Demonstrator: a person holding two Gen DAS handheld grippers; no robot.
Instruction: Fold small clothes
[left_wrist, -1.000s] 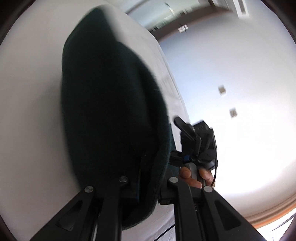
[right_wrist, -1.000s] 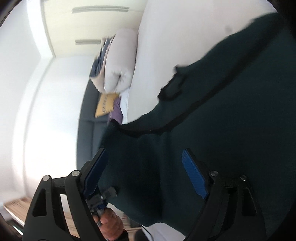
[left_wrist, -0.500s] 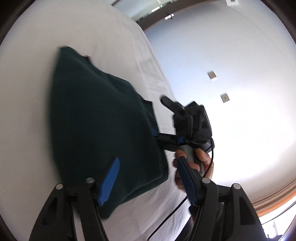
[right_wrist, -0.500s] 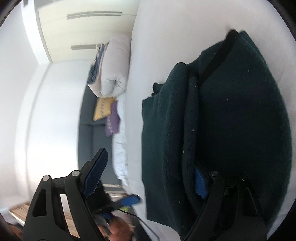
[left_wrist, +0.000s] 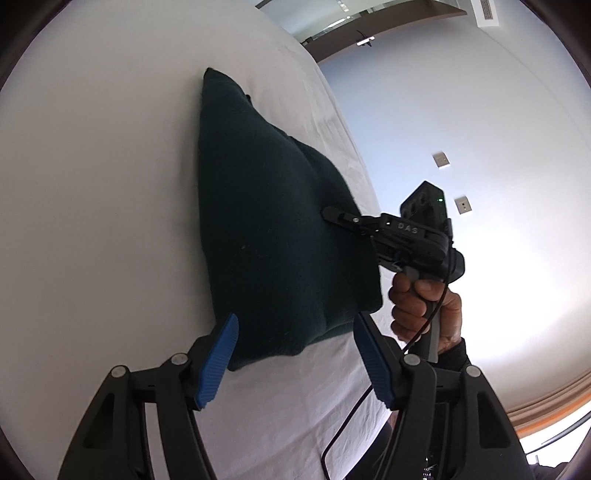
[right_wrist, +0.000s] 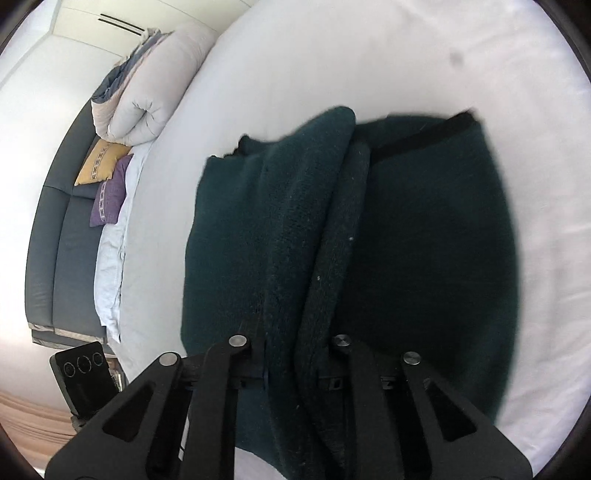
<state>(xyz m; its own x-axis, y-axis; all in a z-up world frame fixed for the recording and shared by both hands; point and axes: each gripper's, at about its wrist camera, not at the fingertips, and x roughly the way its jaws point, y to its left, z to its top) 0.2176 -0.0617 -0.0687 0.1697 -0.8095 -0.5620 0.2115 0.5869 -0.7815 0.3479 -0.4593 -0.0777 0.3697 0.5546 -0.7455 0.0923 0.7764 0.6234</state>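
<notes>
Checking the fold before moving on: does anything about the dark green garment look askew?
Yes: the dark green garment has a bunched ridge of layers down its middle, pinched in the right gripper, not flat on the white bed.

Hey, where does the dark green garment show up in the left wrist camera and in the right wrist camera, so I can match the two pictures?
Left wrist view: the dark green garment lies mid-frame on the white bed, between and beyond the open blue pads.
Right wrist view: the same garment fills the centre and lower frame, a fold of it pinched in the right gripper.
Shared landmark: the white bed sheet under the garment.
</notes>
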